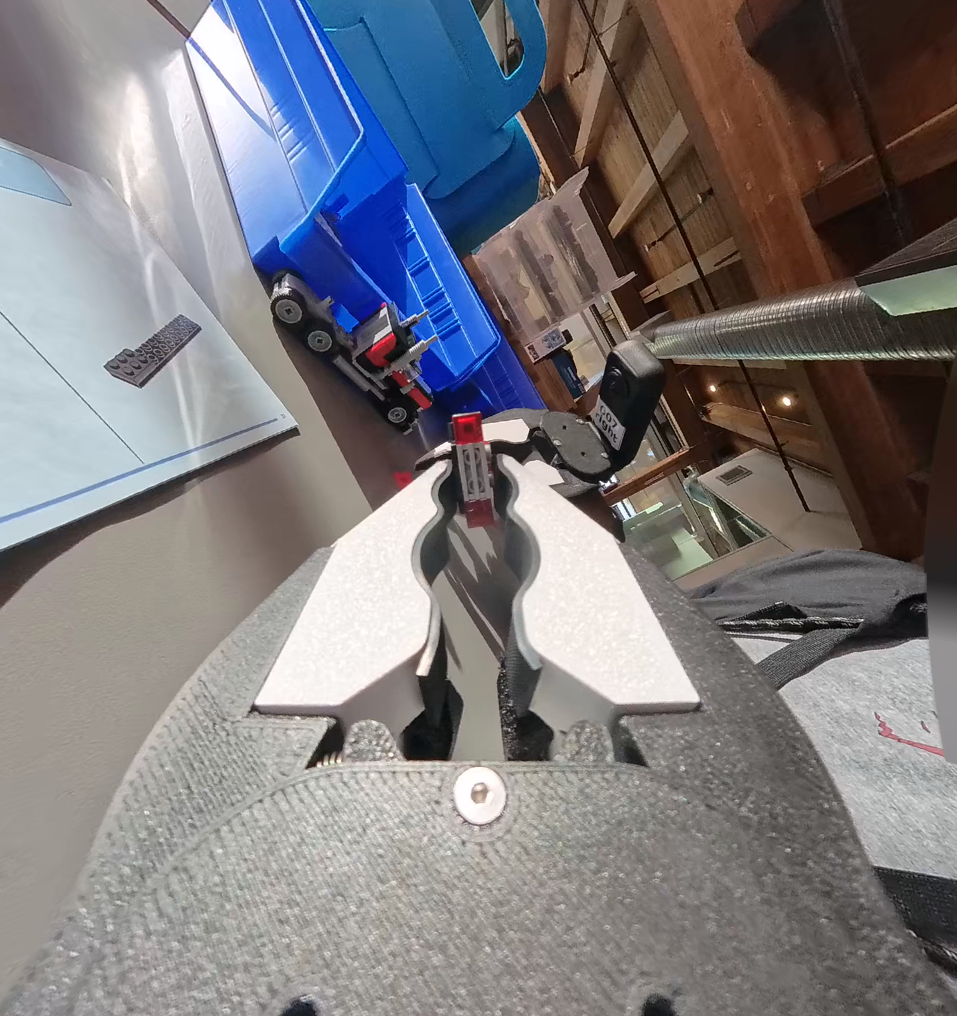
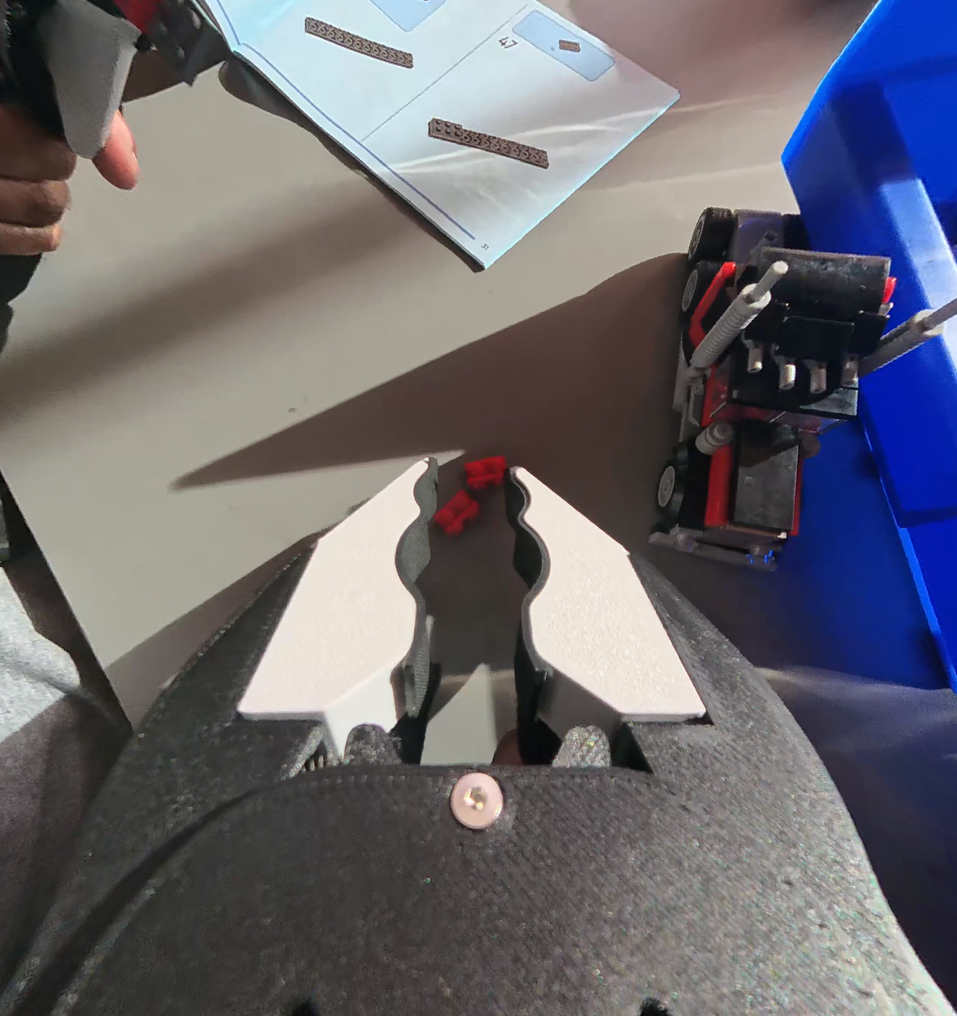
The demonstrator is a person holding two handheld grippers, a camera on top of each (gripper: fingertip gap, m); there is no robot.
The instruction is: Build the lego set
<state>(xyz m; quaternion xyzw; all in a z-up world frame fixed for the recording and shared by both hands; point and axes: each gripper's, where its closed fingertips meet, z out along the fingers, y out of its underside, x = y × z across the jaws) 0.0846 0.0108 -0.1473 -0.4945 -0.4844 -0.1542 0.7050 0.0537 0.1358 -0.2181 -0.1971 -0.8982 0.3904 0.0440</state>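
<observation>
My left gripper (image 1: 473,467) is shut on a small grey lego piece with red ends (image 1: 471,470), held above the table. My right gripper (image 2: 471,467) is open just above the table, its fingertips on either side of two small red lego pieces (image 2: 484,473) (image 2: 455,511) that lie on the grey table (image 2: 245,341). The right gripper also shows in the left wrist view (image 1: 569,445), just beyond the held piece. A black, red and grey lego truck (image 2: 751,396) stands beside the blue bin; it also shows in the left wrist view (image 1: 355,352).
An open instruction booklet (image 2: 465,126) lies on the table beyond the grippers, also seen in the left wrist view (image 1: 80,357). A blue plastic bin (image 2: 905,275) stands at the right, against the truck. A person's hand (image 2: 20,181) holds the left gripper at upper left. Spacing between my two grippers at the tips: around 15 cm.
</observation>
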